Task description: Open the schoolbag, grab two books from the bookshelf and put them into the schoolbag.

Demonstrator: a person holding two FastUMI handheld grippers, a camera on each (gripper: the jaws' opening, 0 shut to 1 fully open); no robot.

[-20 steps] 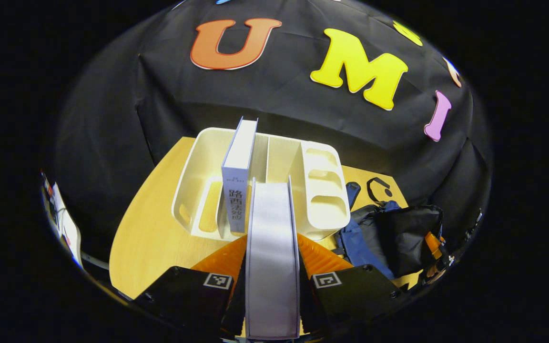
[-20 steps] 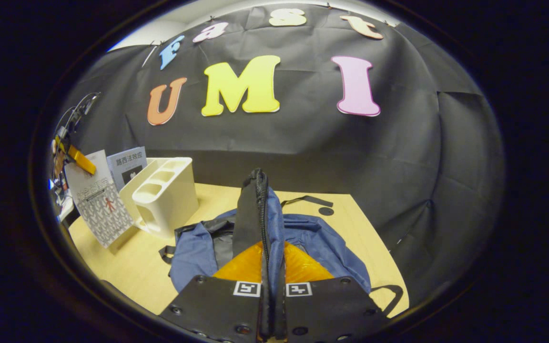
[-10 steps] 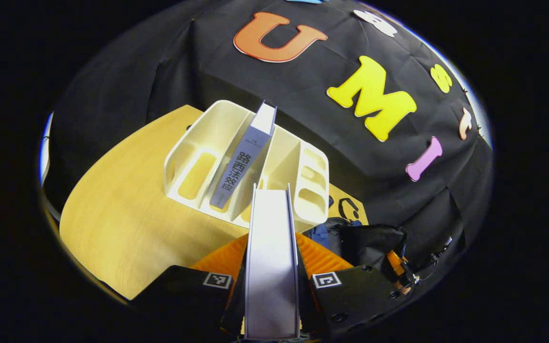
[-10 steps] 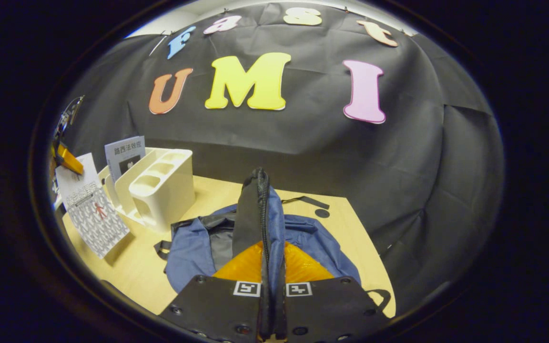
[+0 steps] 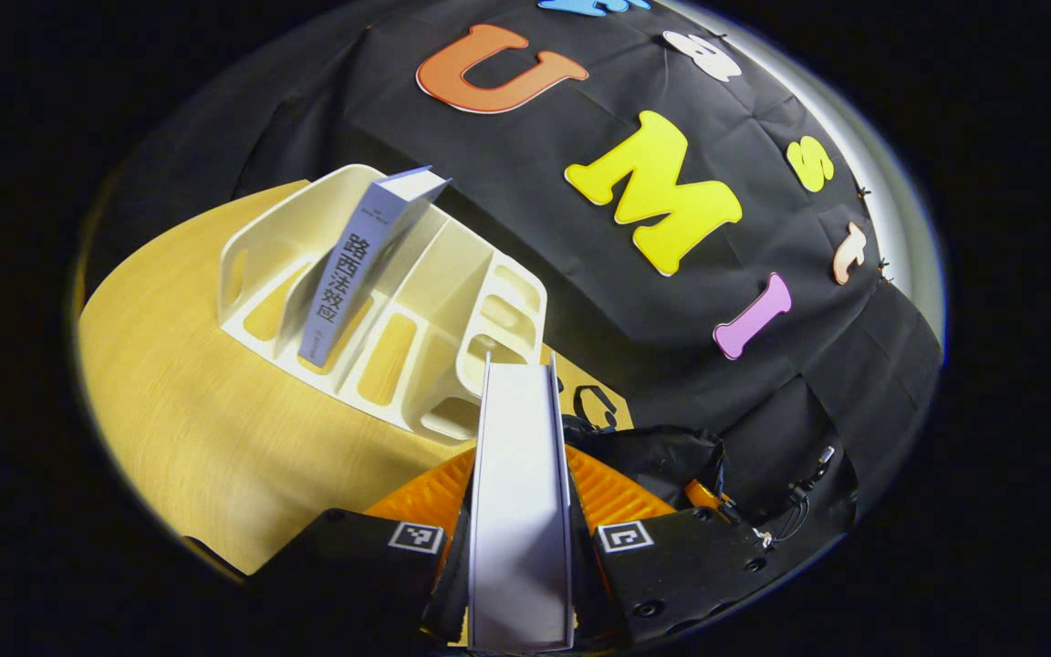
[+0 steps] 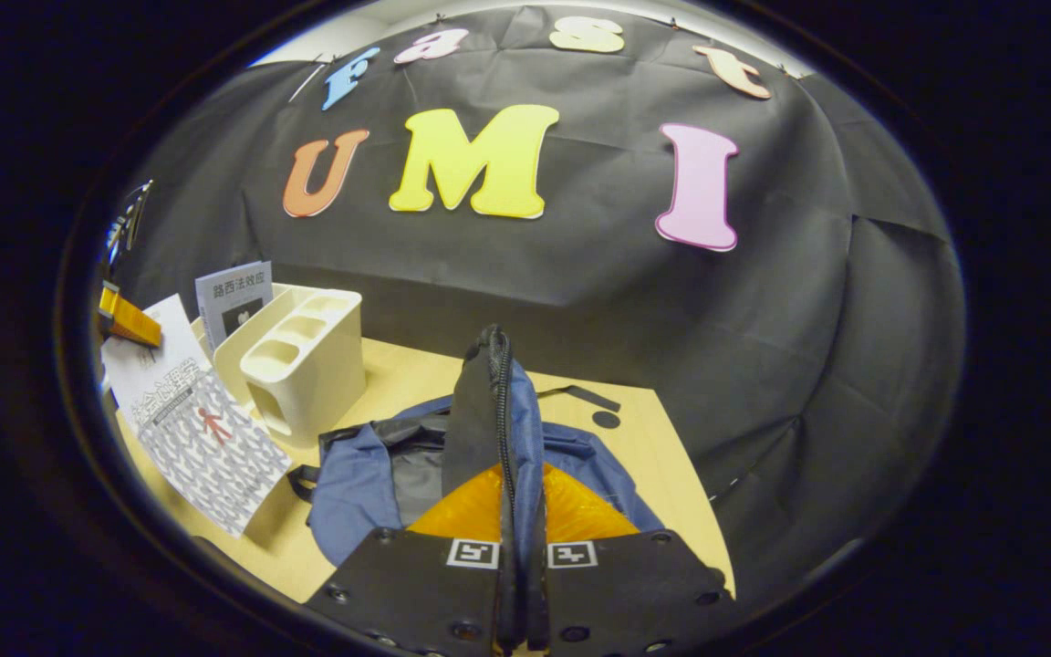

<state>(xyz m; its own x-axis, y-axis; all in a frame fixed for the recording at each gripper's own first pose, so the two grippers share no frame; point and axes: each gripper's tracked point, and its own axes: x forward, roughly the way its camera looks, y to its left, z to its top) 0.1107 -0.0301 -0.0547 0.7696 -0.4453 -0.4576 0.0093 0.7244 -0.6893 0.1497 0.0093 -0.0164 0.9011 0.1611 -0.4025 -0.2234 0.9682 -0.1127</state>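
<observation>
Left gripper view: left gripper [image 5: 520,511] clamped on book [image 5: 520,493], held edge-on straight ahead between the fingers. Shelf [image 5: 452,301] ahead and left, second book [image 5: 352,265] leaning in a middle slot; other slots bare. Bag [image 5: 662,456] low to the right.

Right gripper view: right gripper [image 6: 520,547] pinched on bag's zipper edge [image 6: 489,411], lifted upright dead ahead; bag mouth gaping left of it, nothing seen inside. Held book far left, near shelf.

Step judged: first book in transit. Next: swing rightward, lower into the held-open mouth, release.
</observation>
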